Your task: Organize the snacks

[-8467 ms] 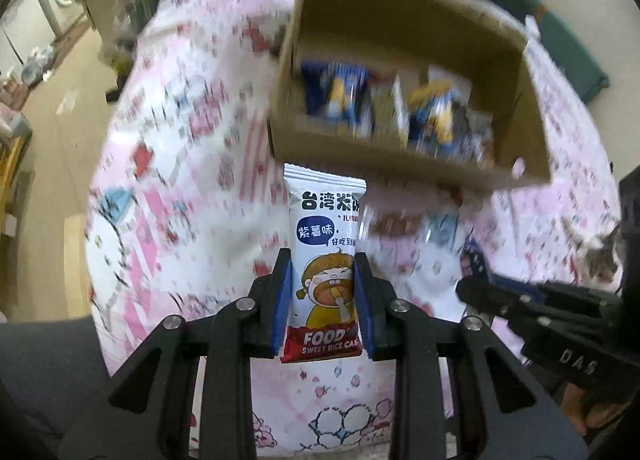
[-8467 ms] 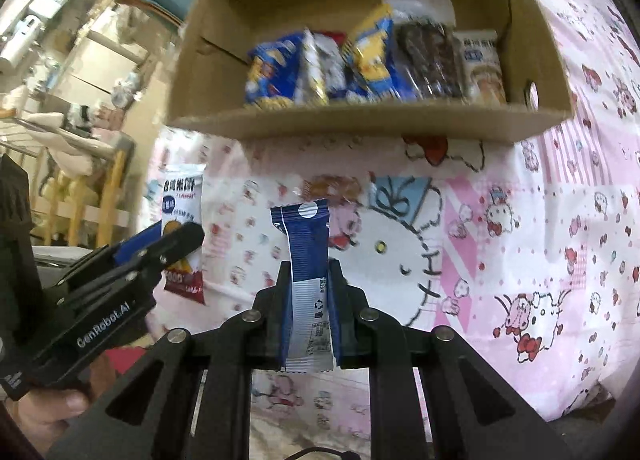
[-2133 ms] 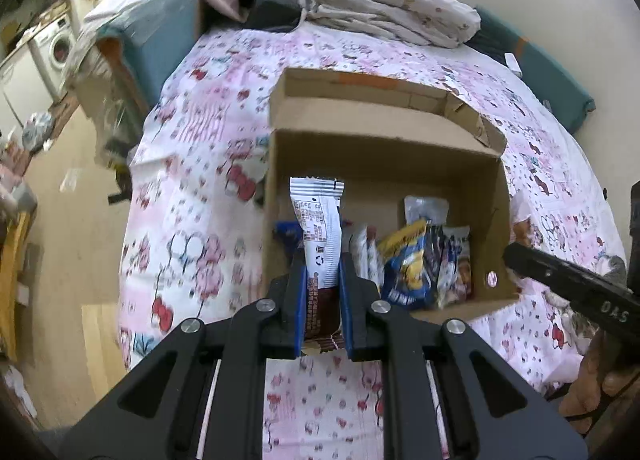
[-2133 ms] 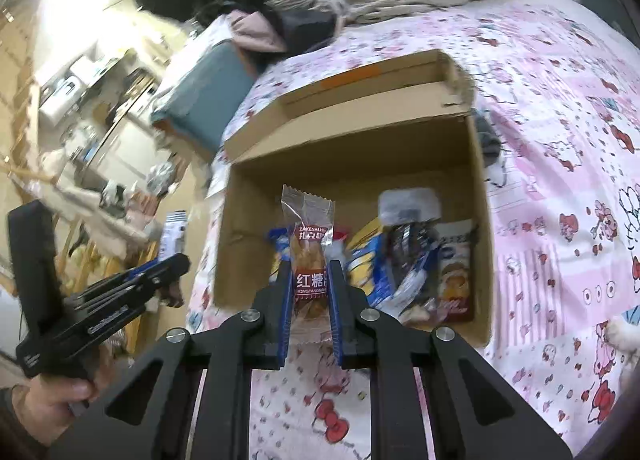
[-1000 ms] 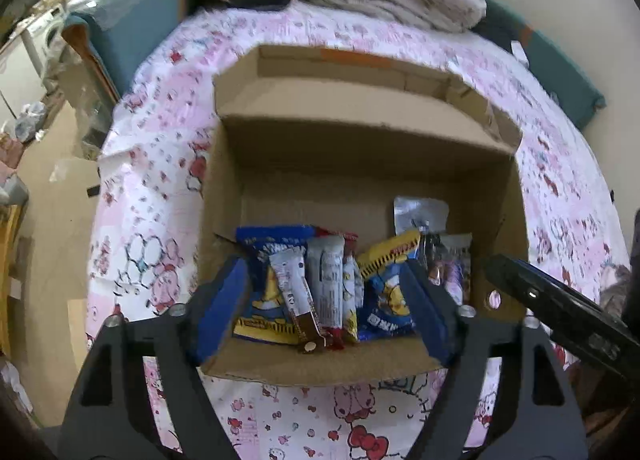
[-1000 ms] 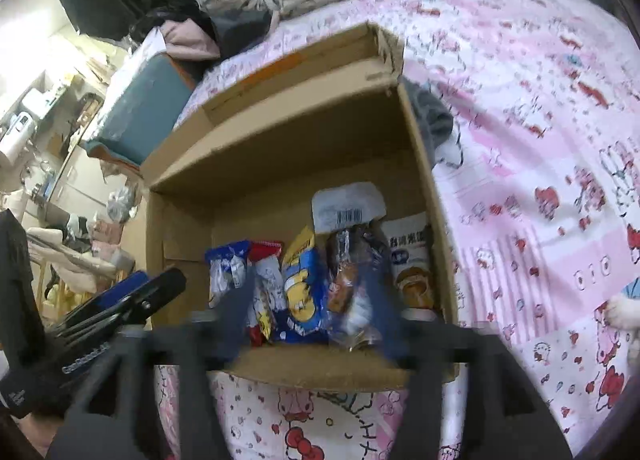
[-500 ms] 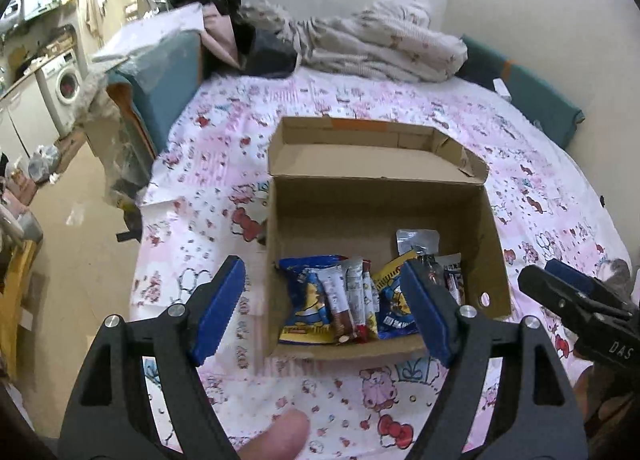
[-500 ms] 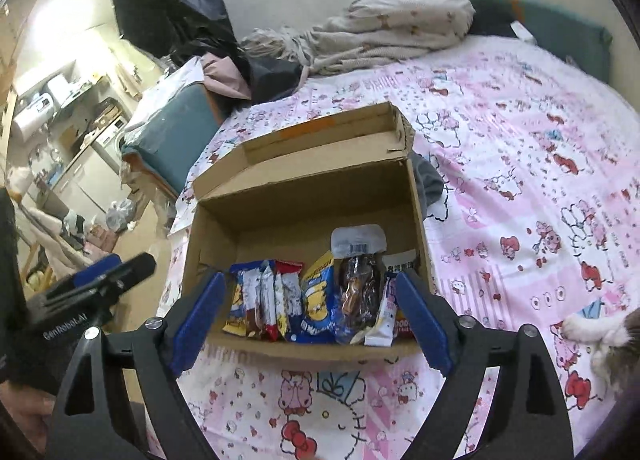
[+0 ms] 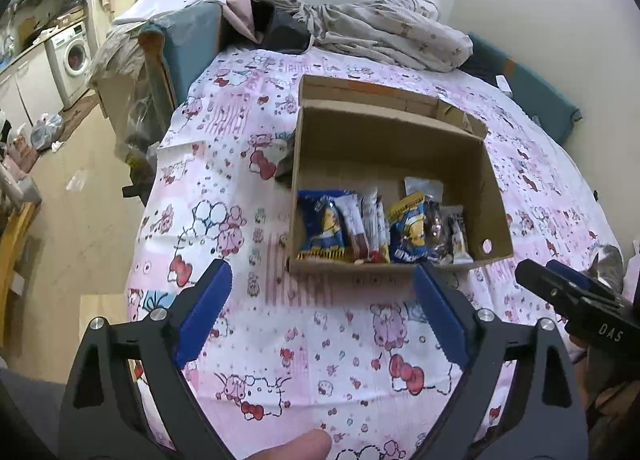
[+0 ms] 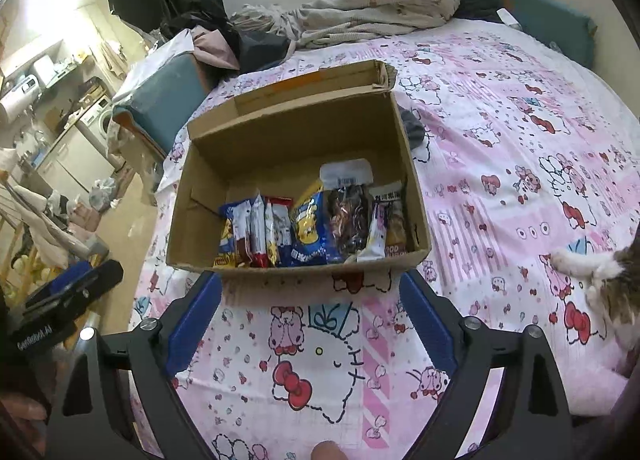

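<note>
An open cardboard box sits on the pink Hello Kitty bedsheet. Several snack packets stand in a row against its near wall. My left gripper is open and empty, held back above the sheet in front of the box. My right gripper is open and empty too, just short of the box's near wall. The right gripper also shows at the right edge of the left wrist view; the left gripper shows at the left edge of the right wrist view.
A cat lies on the sheet to the right of the box. A heap of bedding lies behind the box. A teal chair stands at the bed's left side. The bed edge drops to the floor on the left.
Both grippers have let go of their packets into the box, opened wide and pulled back from it. The packets now stand in the row inside the box.
</note>
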{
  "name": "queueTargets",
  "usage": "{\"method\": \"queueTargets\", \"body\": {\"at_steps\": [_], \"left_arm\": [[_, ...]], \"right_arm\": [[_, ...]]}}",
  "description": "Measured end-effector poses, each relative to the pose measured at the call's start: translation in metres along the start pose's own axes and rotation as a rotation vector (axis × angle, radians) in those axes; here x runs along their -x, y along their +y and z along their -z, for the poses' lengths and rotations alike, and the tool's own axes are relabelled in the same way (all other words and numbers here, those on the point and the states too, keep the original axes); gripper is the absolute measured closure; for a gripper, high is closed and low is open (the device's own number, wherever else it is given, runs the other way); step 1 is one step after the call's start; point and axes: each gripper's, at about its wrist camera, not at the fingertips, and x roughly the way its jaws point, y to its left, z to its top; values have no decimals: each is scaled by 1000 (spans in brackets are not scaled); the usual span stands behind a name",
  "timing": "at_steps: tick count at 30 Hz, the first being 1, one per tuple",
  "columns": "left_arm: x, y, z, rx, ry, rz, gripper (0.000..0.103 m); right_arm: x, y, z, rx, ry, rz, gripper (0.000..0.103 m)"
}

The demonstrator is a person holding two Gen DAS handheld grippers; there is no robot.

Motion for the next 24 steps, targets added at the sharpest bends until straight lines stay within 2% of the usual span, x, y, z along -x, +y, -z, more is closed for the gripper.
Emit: {"method": "queueTargets", "body": {"at_steps": [1,3,8,24], "left_arm": [[0,0,2,1,-2,3,4],[2,0,3,4,-25,9,0],[-1,-2,4,-28,-43,-35,0],[-5,-3,5,-31,-31,-40,0]], "right_arm": [[-1,3,3,7,-11,10,3],[-1,8,5,23,-32,29,0],[-3,19,4,84,-65,77,0],[1,21,3,106,-92,106,0]]}}
